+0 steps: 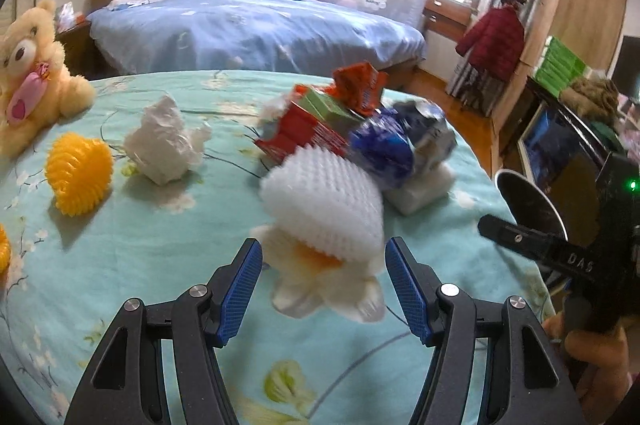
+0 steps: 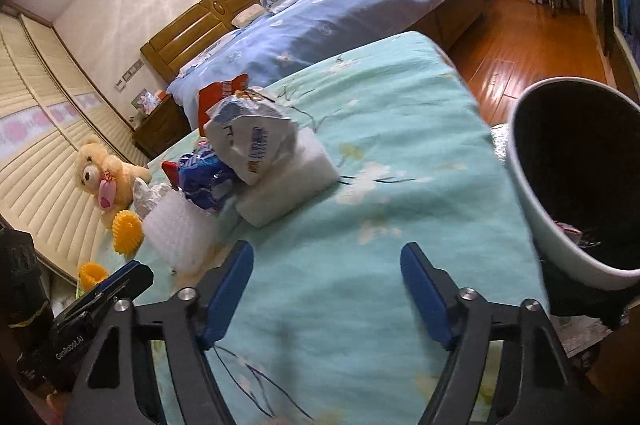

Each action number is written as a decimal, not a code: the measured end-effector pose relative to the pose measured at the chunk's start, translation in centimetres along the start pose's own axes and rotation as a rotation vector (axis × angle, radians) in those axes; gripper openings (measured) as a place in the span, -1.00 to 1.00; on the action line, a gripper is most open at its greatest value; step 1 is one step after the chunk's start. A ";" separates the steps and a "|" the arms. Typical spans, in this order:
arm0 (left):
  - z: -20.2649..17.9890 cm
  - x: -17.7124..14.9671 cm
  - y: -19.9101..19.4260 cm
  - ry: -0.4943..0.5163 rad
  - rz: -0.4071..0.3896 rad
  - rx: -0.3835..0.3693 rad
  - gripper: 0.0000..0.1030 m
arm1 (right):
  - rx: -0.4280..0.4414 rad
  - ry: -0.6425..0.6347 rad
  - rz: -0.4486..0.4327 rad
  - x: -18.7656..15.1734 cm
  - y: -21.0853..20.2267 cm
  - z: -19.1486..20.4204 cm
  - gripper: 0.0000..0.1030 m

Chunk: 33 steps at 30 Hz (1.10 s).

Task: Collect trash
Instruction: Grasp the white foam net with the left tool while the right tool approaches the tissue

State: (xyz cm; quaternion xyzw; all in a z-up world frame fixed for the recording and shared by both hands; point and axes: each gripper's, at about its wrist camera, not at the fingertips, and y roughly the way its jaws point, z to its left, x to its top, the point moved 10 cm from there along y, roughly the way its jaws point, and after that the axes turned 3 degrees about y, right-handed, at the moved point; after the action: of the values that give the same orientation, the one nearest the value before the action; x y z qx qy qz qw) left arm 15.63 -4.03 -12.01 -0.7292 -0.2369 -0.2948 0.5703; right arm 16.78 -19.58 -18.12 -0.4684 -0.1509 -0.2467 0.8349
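Left claw (image 1: pixel 324 285), its blue pads spread and touching nothing, frames a white foam fruit net (image 1: pixel 320 201) lying on the turquoise bedspread (image 1: pixel 160 265), probably feather-light, springy and crushable, best pinched across its ribbed middle; right claw (image 2: pixel 326 289) gapes empty.

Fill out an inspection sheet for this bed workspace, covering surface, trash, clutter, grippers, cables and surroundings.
Surface: teal floral bedspread.
Job's things: white foam net, crumpled white bag, red cartons, blue wrapper, white foam block piled on the bed; trash bin beside the bed's edge.
Clutter: teddy bear, yellow spiky ball.
Grippers: left gripper open, foam net ahead; right gripper open, nothing between its fingers.
Cables: nothing seen.
Surroundings: blue bed, wooden floor, red coat.
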 end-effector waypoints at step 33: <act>-1.1 1.2 3.4 0.048 0.005 -0.151 -0.85 | 0.096 0.055 0.000 -0.2 1.0 1.7 -1.00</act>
State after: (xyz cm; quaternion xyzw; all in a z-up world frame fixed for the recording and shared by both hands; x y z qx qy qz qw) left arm 18.65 -5.87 -13.34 -0.7636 -0.1983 -0.3277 0.5199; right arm 17.13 -17.64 -17.99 -0.4208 -0.1397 -0.2518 0.8602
